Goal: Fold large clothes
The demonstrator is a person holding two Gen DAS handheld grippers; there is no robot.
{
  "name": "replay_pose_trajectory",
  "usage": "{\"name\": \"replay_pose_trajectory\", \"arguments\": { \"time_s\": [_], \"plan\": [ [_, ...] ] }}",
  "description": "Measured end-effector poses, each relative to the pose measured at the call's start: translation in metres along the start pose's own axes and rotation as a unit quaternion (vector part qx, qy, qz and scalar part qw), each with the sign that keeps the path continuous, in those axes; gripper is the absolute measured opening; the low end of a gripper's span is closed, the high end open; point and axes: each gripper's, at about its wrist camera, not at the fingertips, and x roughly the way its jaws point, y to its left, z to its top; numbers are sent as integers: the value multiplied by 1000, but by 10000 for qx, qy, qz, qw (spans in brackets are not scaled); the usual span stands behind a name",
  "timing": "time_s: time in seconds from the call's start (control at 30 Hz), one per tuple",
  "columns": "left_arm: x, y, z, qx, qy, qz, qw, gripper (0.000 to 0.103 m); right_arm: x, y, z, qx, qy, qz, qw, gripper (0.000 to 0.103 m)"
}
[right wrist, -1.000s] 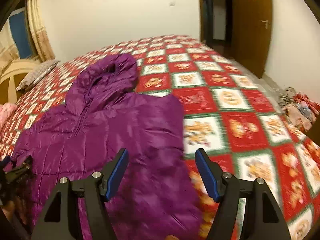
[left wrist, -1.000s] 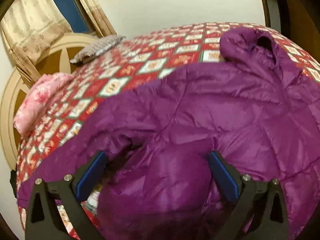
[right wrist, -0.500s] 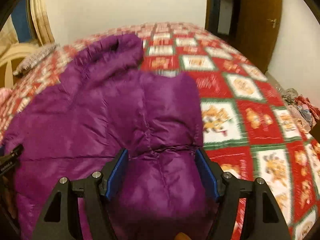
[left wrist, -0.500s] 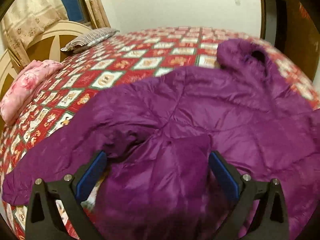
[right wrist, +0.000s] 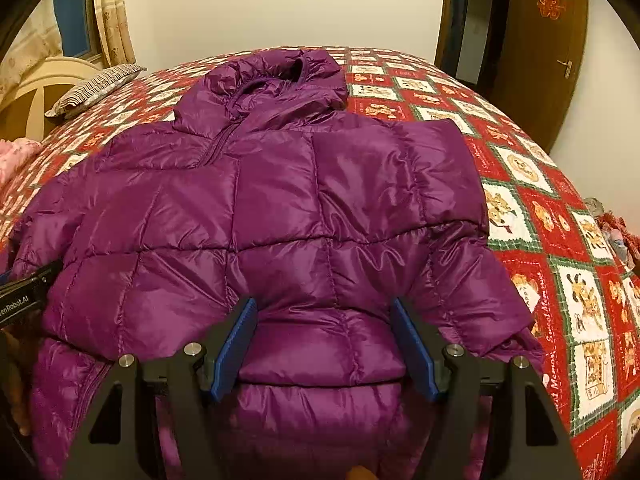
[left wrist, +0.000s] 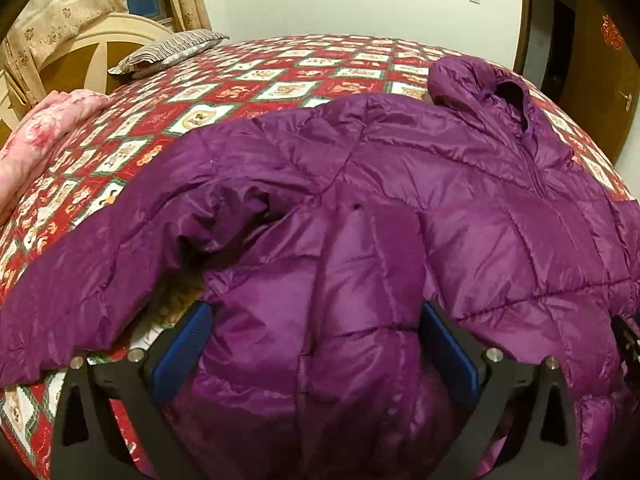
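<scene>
The left claw [left wrist: 316, 350] stands with its jaws wide apart, a bulge of the purple puffer jacket [left wrist: 400, 208] filling the gap between the blue pads [left wrist: 182, 350]; whether the pads press on the cloth is hard to tell, though they look to sit just beside it rather than pinching. The right claw [right wrist: 324, 344] is likewise spread, with the padded lower part of the jacket [right wrist: 280, 208] rising between its pads [right wrist: 234, 346] and no clear squeeze on the fabric. The jacket lies front up, zipper closed, across the near part of the bed [right wrist: 540, 220], its hem toward the near edge and its hood [right wrist: 280, 76] pointing to the far edge. One sleeve [left wrist: 92, 288] runs out toward the bed's near left corner; the other sleeve [right wrist: 460, 272] is folded in over the body on the right side. Beyond, toward the headboard [left wrist: 80, 60] end of the bed, sit a striped pillow [left wrist: 172, 50] and a pink floral quilt [left wrist: 44, 128].
</scene>
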Motion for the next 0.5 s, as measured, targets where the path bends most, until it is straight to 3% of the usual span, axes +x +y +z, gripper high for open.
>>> {"name": "replay_pose_trajectory", "arguments": {
  "time_s": [0.1, 0.27, 0.4, 0.5],
  "plan": [
    [-14, 9, 1, -31, 19, -14, 10000, 103, -2, -3, 1, 38, 23, 48, 10000, 70],
    [-66, 69, -4, -238, -433, 29, 9988, 103, -29, -8, -5, 162, -95, -28, 9998, 72],
    [-73, 159, -24, -643, -228, 729, 9950, 103, -52, -4, -15, 110, -126, -24, 9999, 75],
    [-79, 232, -45, -1061, -132, 1388, 9845, 103, -67, 1, -28, 57, -142, 84, 9998, 78]
  ]
}}
